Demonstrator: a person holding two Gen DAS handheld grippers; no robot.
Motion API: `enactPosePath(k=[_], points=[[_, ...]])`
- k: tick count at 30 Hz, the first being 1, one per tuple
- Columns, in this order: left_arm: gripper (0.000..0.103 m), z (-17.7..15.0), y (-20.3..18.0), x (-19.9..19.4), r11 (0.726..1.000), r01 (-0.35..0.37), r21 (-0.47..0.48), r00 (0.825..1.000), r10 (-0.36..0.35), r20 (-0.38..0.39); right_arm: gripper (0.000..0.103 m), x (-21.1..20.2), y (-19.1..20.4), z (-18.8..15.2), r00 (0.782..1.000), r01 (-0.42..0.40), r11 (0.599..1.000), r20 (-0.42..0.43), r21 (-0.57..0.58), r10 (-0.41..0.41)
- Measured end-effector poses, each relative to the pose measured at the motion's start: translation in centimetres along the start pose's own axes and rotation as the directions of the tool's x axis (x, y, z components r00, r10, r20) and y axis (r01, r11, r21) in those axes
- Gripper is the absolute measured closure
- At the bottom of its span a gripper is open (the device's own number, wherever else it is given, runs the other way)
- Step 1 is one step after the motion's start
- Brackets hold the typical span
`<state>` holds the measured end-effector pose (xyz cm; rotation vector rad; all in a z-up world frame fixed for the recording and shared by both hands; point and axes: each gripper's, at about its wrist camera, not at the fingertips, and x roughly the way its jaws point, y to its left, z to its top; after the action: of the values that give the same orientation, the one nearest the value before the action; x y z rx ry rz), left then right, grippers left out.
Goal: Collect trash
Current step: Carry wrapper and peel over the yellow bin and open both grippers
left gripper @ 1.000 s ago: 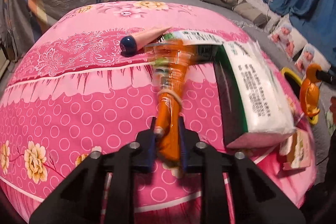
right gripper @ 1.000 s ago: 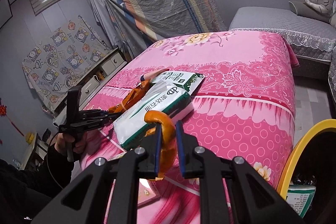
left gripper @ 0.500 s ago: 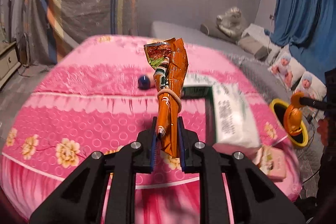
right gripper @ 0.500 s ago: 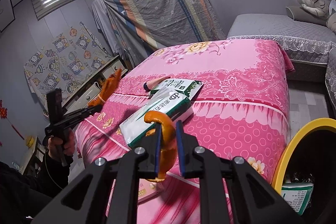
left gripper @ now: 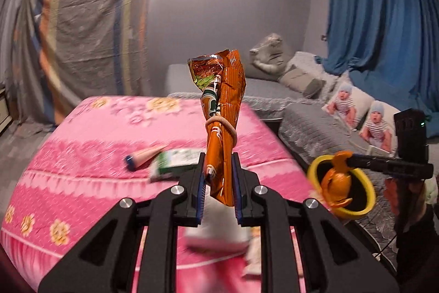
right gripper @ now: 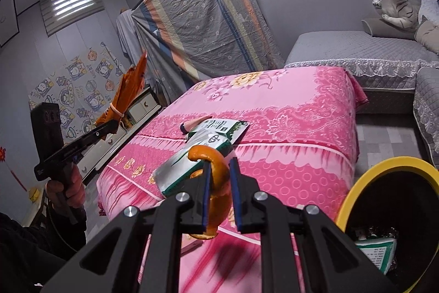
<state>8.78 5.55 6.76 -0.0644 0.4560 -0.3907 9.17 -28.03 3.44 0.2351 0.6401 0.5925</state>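
Left wrist view: the left gripper point(left gripper: 218, 188) is clamped on the lower end of an orange snack bag point(left gripper: 222, 125), which stands upright between the blue pads, its crumpled neck tied off with a rubber band point(left gripper: 221, 127) and its torn foil mouth on top. Gripping it low leaves the open end pointing up, probably so crumbs do not spill on the way to the bin. Below lies a pink floral bedspread point(left gripper: 82, 155) with a pink cone-shaped item point(left gripper: 144, 157) and a green-and-white tissue pack point(left gripper: 178, 164) on it (both blurred). To the right, the right gripper point(left gripper: 345, 159) pinches a curl of orange peel point(left gripper: 336, 180) in front of the yellow-rimmed trash bin point(left gripper: 367, 192). From the right wrist view, the right gripper's jaws are closed on the peel point(right gripper: 215, 175), which hangs in a hook shape between them, and the bin point(right gripper: 370, 177) sits just beside the bed at lower right, already containing a green-and-white packet point(right gripper: 380, 251). At left a hand point(right gripper: 65, 188) holds the left gripper's handle, raised and angled upward, the bag well above the bed. Both pieces of trash are gripped and off the bed; neither is in the bin yet.
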Motion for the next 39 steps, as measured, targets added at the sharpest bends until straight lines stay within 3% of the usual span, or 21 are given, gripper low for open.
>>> enactPosePath(k=[8,15,27,39], points=[[0.087,2.7,-8.2,2.5,0.985,0.129,0.113,0.991,-0.131,0.013,0.091,-4.5,-3.5,0.2,0.991,0.091,0.994,0.090,0.059,-0.096],[0.087,3.3,-14.5,5.8,0.959,0.227,0.172,0.974,-0.224,-0.033,0.091,-8.6,-7.1,-0.9,0.966,0.193,0.972,0.145,0.137,-0.213],[0.087,1.6,-24.5,11.3,0.911,0.299,0.283,0.954,-0.281,-0.102,0.091,-12.1,-13.5,-4.3,0.912,0.337,0.900,0.143,0.276,-0.385],[0.087,-0.2,-28.7,15.3,0.907,0.325,0.266,0.943,-0.290,-0.164,0.090,-12.5,-17.8,-7.3,0.881,0.405,0.841,0.093,0.360,-0.464]])
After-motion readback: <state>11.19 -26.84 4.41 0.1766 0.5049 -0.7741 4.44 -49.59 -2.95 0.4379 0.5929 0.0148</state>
